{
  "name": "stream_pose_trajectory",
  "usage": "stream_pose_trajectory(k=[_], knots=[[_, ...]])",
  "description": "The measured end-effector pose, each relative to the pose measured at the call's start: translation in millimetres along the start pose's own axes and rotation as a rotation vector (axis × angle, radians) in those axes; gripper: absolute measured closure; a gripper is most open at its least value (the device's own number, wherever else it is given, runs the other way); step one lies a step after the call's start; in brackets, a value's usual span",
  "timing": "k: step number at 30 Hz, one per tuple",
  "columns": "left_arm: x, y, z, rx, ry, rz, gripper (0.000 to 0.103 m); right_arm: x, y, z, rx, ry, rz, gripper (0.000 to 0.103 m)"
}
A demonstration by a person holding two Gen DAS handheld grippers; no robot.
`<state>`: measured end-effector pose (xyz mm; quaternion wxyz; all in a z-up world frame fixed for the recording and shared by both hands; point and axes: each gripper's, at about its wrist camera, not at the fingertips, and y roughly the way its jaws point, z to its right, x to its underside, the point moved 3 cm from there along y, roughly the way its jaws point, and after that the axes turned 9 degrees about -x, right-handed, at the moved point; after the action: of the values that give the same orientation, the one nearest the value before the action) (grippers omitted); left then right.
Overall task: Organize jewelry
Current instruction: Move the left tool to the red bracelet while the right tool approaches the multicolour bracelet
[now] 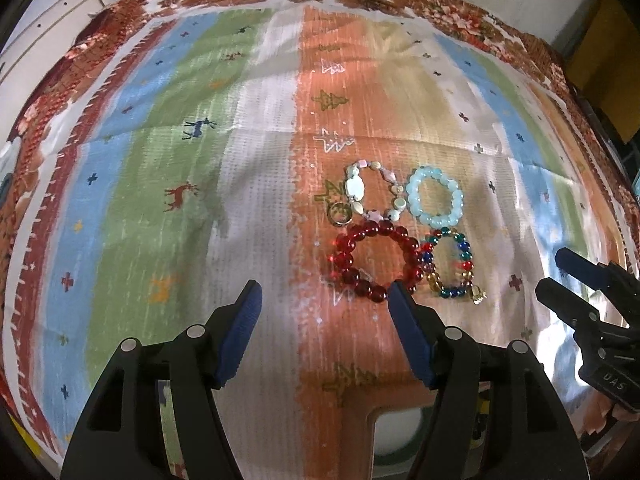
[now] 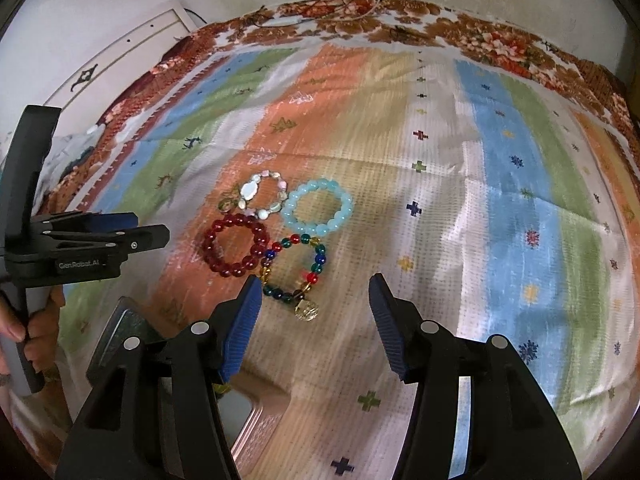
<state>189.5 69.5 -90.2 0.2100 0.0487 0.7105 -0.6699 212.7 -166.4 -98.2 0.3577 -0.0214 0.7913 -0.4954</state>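
Observation:
Several bead bracelets lie together on a striped cloth. A red bracelet point(image 1: 374, 262) point(image 2: 236, 246), a multicolour bracelet with a clear charm point(image 1: 454, 266) point(image 2: 296, 270), a pale blue bracelet point(image 1: 436, 196) point(image 2: 319, 212) and a shell-and-stone bracelet with a ring point(image 1: 370, 194) point(image 2: 258, 196). My left gripper point(image 1: 324, 300) is open and empty, just short of the red bracelet. My right gripper point(image 2: 314, 292) is open and empty, its fingers either side of the multicolour bracelet's near end. It also shows at the right of the left wrist view point(image 1: 560, 276).
The striped cloth point(image 1: 160, 160) point(image 2: 500, 200) covers a table over a floral cloth. A pink box with a pale inside point(image 1: 396, 424) point(image 2: 248, 420) sits under the grippers near the front edge. A white wall panel point(image 2: 120, 52) stands at back left.

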Motion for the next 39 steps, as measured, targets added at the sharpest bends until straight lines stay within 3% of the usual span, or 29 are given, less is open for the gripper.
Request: stream_pose_trajectory(k=[21,39], knots=[[-23,47,15,0.007,0.064,-0.092,0.038,-13,50,15,-0.011,0.016,-0.101,0.047],[-34,75,27,-0.037,0.153,-0.126,0.039,-17,90,19,0.007,-0.009,-0.179,0.047]])
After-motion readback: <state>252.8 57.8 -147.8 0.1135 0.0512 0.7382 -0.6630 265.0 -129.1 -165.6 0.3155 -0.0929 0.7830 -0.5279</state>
